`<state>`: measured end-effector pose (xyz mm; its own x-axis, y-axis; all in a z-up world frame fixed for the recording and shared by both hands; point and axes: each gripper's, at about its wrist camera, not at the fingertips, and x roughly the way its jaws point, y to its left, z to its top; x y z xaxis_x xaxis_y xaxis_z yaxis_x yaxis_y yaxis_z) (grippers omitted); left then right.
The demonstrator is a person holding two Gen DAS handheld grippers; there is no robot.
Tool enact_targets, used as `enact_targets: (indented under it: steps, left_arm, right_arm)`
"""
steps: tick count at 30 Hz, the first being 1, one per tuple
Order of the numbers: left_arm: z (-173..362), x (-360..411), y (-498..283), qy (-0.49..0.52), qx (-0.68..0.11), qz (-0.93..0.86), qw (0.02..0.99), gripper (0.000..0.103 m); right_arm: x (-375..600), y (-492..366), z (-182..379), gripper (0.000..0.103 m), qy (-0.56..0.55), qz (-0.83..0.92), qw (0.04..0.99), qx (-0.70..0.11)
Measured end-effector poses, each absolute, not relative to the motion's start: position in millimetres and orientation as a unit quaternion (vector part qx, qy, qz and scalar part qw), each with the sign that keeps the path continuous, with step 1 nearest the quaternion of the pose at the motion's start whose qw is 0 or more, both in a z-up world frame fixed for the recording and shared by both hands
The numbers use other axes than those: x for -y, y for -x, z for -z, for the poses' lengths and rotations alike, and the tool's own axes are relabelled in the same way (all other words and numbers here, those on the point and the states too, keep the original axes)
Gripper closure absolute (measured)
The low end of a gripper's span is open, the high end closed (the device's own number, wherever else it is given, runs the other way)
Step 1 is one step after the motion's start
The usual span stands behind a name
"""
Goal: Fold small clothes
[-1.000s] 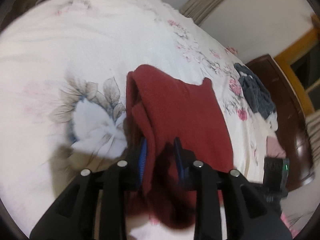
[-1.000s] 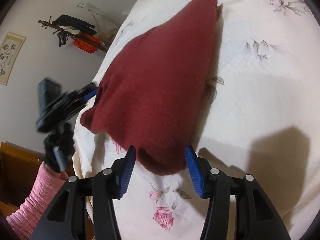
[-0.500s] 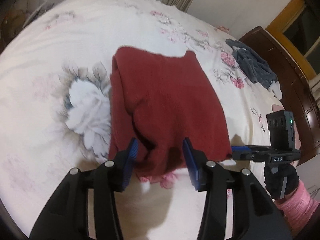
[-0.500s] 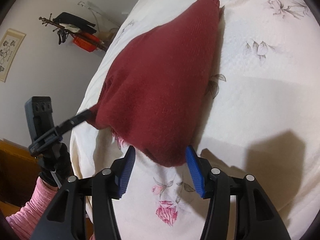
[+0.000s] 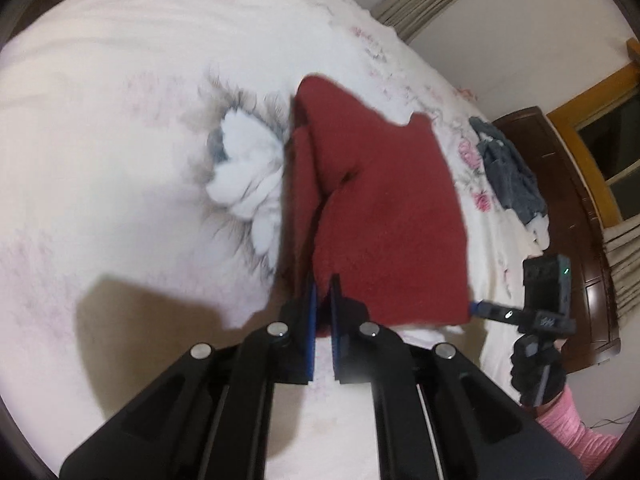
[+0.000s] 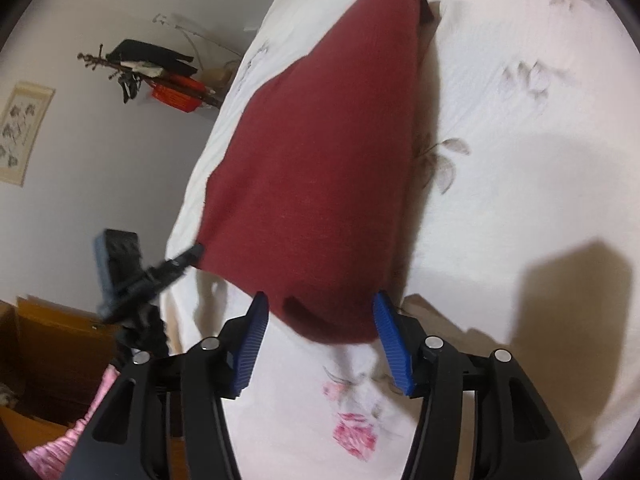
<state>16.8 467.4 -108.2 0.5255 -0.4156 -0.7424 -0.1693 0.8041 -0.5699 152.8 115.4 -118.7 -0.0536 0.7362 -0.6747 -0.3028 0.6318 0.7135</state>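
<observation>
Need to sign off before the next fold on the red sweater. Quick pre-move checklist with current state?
1. Left gripper shut on the red sweater at its near edge: ok.
2. Right gripper gripping: not ok. It is open, pads either side of the near hem, no fabric clamped.
3. Sweater lying flat on the bed sheet: not ok. A fold bunches along its left side in the left wrist view.
4. Fold path free: ok. The grey clothes lie apart, toward the far bed edge.
5. How much fabric the left gripper has pinched, one layer or more: cannot tell.
</observation>
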Motion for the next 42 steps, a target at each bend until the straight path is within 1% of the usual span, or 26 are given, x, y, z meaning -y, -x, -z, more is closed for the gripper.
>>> enact_targets:
  steps: [3,4,6,8,9,14,16,17,18,19,20,21,22,23,25,33,38,41,42]
  left_arm:
    - [113.4,-461.9,-22.5,0.323,-0.474,0.088,0.814,0.099]
    - [112.8,-461.1,-24.0,0.321,-0.475,0.089,0.815,0.099]
    - [112.5,-458.0,-24.8,0.31,-0.476,0.091,0.818,0.099]
    - [115.1,-459.9,-27.7,0.301,-0.484,0.088,0.817,0.099]
    - [120.2,-460.2,-28.5,0.301,-0.493,0.086,0.812,0.099]
    - [130.1,-461.8,-30.9,0.3,-0.508,0.076,0.804,0.095]
    - [124.6,-464.0,-31.6,0.307,-0.51,0.076,0.8,0.094]
    - [119.8,-464.3,-32.1,0.306,-0.51,0.077,0.8,0.093]
    - [111.1,-464.5,-31.4,0.299,-0.507,0.077,0.805,0.088]
    - [105.8,-464.8,-32.0,0.294,-0.504,0.077,0.809,0.077]
    - [98.8,-465.6,-31.3,0.29,-0.499,0.076,0.813,0.069]
    - [93.0,-466.9,-33.2,0.287,-0.495,0.074,0.817,0.049]
    - [86.9,-468.5,-37.6,0.285,-0.488,0.074,0.822,0.041]
    - [82.9,-469.9,-43.2,0.281,-0.486,0.072,0.824,0.04]
    - [80.8,-472.2,-61.2,0.279,-0.493,0.07,0.821,0.034]
    - [107.5,-472.4,-123.4,0.308,-0.514,0.102,0.794,0.034]
    - [131.9,-461.9,-147.3,0.296,-0.538,0.118,0.78,0.034]
    - [144.0,-455.8,-158.7,0.314,-0.543,0.145,0.765,0.033]
    - [147.4,-451.9,-163.8,0.313,-0.545,0.152,0.763,0.031]
  right_arm:
    - [-123.0,-154.7,127.4,0.046,-0.168,-0.377,0.664,-0.624]
    - [-124.0,-155.2,127.4,0.051,-0.166,-0.379,0.663,-0.624]
    - [-122.4,-154.3,123.0,0.07,-0.153,-0.382,0.67,-0.618]
    - [-118.7,-152.7,123.1,0.081,-0.138,-0.376,0.673,-0.621]
    - [-117.1,-151.9,125.5,0.083,-0.135,-0.372,0.672,-0.626]
    - [-120.0,-148.1,131.4,0.083,-0.111,-0.357,0.677,-0.634]
    - [-122.7,-147.0,126.6,0.079,-0.097,-0.359,0.68,-0.632]
    - [-122.4,-147.9,123.1,0.073,-0.096,-0.362,0.679,-0.631]
    - [-121.8,-148.3,119.5,0.066,-0.099,-0.366,0.678,-0.63]
    - [-118.9,-149.5,115.4,0.064,-0.103,-0.369,0.678,-0.627]
    - [-115.4,-150.5,110.5,0.062,-0.105,-0.372,0.682,-0.621]
    - [-109.0,-149.3,109.0,0.058,-0.105,-0.374,0.685,-0.616]
    - [-104.9,-151.9,103.8,0.055,-0.104,-0.371,0.693,-0.609]
    - [-103.3,-153.6,101.8,0.051,-0.106,-0.37,0.696,-0.606]
    - [-99.4,-158.5,97.3,0.051,-0.112,-0.371,0.701,-0.599]
    - [-102.1,-179.9,97.1,0.046,-0.139,-0.373,0.701,-0.592]
    - [-109.8,-194.6,107.0,0.042,-0.141,-0.369,0.7,-0.595]
    - [-112.6,-203.4,116.3,0.04,-0.154,-0.368,0.694,-0.6]
    - [-111.3,-205.0,118.8,0.038,-0.156,-0.367,0.693,-0.6]
